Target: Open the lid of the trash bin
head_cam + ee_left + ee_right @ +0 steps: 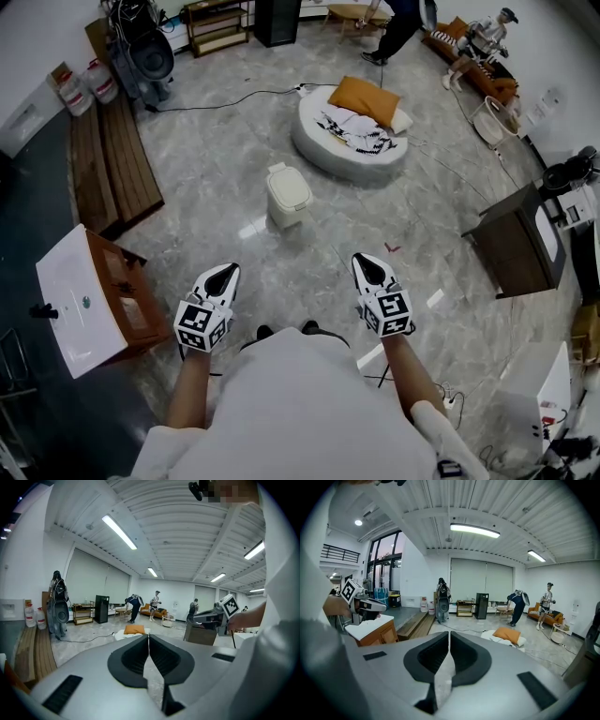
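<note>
Well to the left of the trash bin (287, 195) stands a wooden cabinet with a white top (80, 300). The left gripper (228, 271) hovers nearer the person than the bin and slightly to its left. Its fingers (131, 656) are pressed together with nothing between them. The bin stands on the glossy grey floor (216, 159) ahead of the person, on the near side of a round white floor bed (323, 155) that carries an orange cushion (364, 98). Its lid is down. It looks like a small, hollow, cream plastic bin, so probably light and liable to skid or tip on that polished floor if tugged sideways. The lid seems thin, stiff and smooth, giving the pads little to bite on. The best hold is likely the overhanging lip of the lid, pinched or hooked from below and lifted straight up while the other gripper steadies the body. I cannot tell which edge is hinged. The right gripper (364, 261) hangs nearer than the bin and to its right, its fingers (466, 656) likewise closed on nothing. Well to the right of the bin stands a dark cabinet (516, 246).
</note>
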Motion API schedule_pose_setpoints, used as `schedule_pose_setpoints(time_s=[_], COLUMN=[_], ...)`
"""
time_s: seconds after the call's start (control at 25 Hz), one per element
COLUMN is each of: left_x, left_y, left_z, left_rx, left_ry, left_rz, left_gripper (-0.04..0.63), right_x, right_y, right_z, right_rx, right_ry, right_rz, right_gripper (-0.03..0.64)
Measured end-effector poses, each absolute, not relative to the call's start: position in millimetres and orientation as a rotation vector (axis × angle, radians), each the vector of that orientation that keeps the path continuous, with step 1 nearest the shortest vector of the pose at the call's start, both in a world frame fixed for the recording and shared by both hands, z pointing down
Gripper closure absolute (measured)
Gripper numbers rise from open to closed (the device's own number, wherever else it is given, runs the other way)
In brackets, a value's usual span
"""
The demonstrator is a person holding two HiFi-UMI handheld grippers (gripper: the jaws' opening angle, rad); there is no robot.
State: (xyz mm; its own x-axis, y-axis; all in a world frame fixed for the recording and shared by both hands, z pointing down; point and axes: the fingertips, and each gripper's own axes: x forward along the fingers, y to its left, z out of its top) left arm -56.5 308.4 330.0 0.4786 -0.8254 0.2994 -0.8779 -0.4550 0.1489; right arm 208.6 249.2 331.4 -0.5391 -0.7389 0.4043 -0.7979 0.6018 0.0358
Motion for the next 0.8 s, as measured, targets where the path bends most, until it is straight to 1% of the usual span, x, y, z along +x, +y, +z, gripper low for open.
schedule_pose_setpoints(time_s=[0.44,0.8], left_x=[-93,-96], left_y=[324,325], left_z=[337,339], left_rx=[2.452,2.436], left_ry=[-1.437,-1.438], left_rz=[0.272,0.256], left_gripper=[0.574,0.574], right_x=[180,173], right_y=[257,259], right_z=[331,335], right_rx=[1.251,1.233], right_ry=[-2.431,-2.42], right_rz=[0.173,0.191], right_gripper=[0.583,0.582])
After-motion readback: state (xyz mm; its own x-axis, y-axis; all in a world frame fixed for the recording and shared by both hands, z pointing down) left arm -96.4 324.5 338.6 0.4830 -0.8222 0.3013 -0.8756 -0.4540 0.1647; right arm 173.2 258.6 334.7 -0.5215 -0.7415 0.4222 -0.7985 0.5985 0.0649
